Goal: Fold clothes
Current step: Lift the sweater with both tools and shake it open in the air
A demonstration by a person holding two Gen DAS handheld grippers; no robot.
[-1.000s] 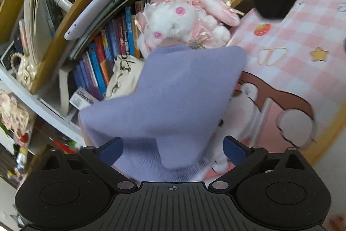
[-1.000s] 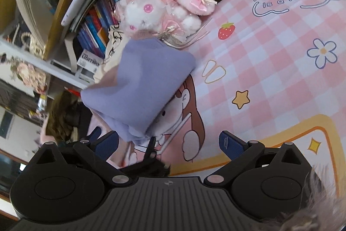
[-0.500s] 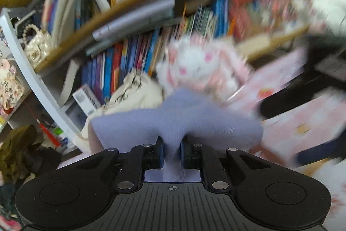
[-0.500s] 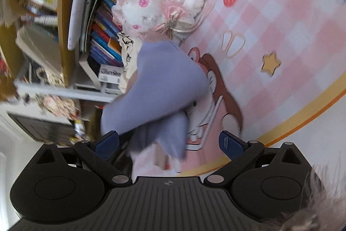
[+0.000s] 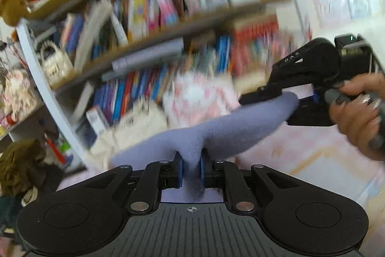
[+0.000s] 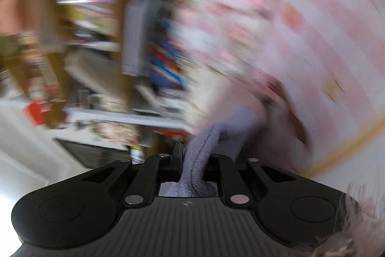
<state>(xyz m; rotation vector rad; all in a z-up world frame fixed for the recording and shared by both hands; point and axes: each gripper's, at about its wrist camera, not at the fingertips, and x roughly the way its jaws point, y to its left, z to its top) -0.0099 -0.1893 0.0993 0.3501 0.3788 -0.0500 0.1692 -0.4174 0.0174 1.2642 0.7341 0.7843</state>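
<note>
— How many garments?
— One – a soft lilac knit (image 5: pixel 216 129), held in the air between both tools.
— Grips?
— Left hand-held gripper (image 5: pixel 190 169) is clamped on a pinched fold; right hand-held gripper (image 6: pixel 192 160) is closed on a ribbed edge.
— Behind?
— One blurred bookshelf (image 5: pixel 149 30), with many books.

The left gripper (image 5: pixel 191 169) pinched a fold of the lavender garment (image 5: pixel 216 129), which stretched up and rightward to the right gripper (image 5: pixel 292 100) gripped by a hand (image 5: pixel 358 112), with the blurred bookshelf (image 5: pixel 149 40) behind the garment and a pink plush toy (image 5: pixel 197 98) just beyond it.
</note>
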